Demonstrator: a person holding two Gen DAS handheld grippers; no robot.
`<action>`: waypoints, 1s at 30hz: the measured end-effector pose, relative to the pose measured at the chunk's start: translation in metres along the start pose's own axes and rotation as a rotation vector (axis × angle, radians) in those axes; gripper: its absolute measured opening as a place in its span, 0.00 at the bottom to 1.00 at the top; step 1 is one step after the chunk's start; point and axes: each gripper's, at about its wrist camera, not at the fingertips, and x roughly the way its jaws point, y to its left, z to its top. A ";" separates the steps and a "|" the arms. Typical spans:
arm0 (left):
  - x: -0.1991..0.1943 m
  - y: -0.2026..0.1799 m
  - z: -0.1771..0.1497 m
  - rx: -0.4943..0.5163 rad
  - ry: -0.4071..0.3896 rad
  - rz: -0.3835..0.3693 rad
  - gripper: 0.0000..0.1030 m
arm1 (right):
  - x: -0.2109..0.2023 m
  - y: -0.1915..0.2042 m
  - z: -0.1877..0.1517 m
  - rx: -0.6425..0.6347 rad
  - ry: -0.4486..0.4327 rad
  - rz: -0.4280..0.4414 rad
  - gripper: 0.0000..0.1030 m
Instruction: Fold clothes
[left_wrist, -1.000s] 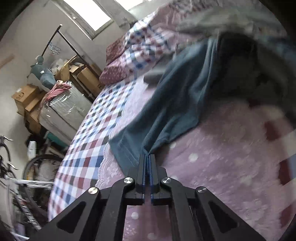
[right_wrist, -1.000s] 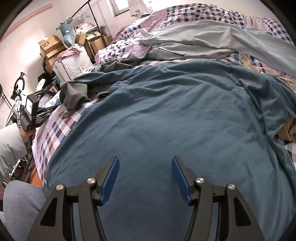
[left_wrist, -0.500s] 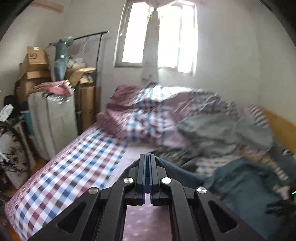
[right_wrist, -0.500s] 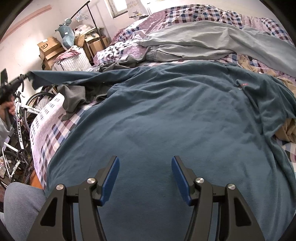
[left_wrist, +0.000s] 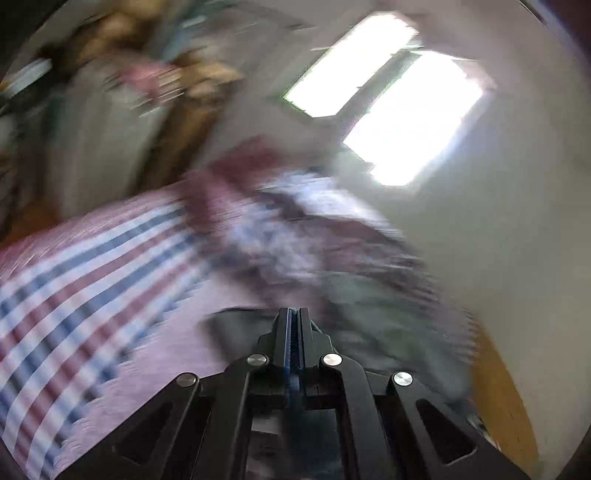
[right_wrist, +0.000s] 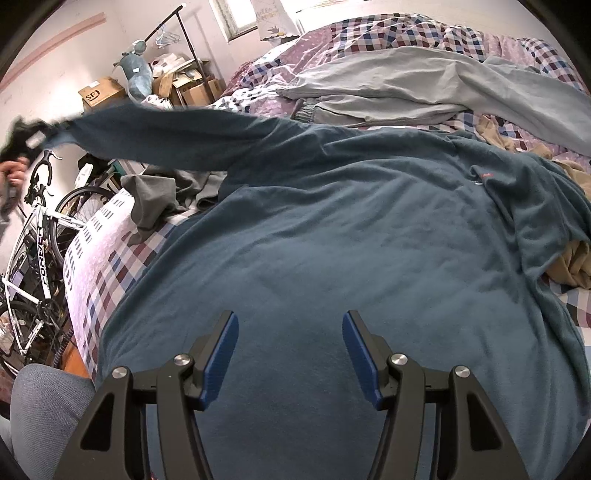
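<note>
Lifted higher than a moment before, the left gripper (left_wrist: 294, 321) had swung upward, its view now smeared and tilted toward the window (left_wrist: 384, 107), where a second ago it had looked down at the bed. Its jaws were pressed together on the cuff of the teal sweatshirt's sleeve (right_wrist: 166, 136), which in the right wrist view stretched taut through the air from the garment's shoulder out to that gripper (right_wrist: 27, 134) at the far left. The right gripper (right_wrist: 290, 350) hung spread wide and holding nothing, just above the lower body of the teal sweatshirt (right_wrist: 332, 258), and had not shifted. That garment lay spread on the checked bed cover (right_wrist: 96, 266), with grey trousers (right_wrist: 424, 85) behind it and a tan garment (right_wrist: 569, 258) at its right edge. I took this for the sleeve fold: the sleeve was drawn out straight, and the next move would call for carrying it across the chest and laying it flat, perhaps with the right gripper pinning the body.
</note>
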 end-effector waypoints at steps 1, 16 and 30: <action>0.019 0.024 0.001 -0.036 0.016 0.082 0.01 | 0.000 0.000 0.000 -0.001 0.000 -0.001 0.60; 0.105 0.127 -0.017 -0.058 0.019 0.367 0.07 | 0.013 0.001 -0.002 -0.012 0.019 -0.023 0.60; 0.055 0.168 -0.066 -0.264 0.026 0.241 0.79 | 0.008 -0.001 -0.001 0.017 -0.008 -0.033 0.60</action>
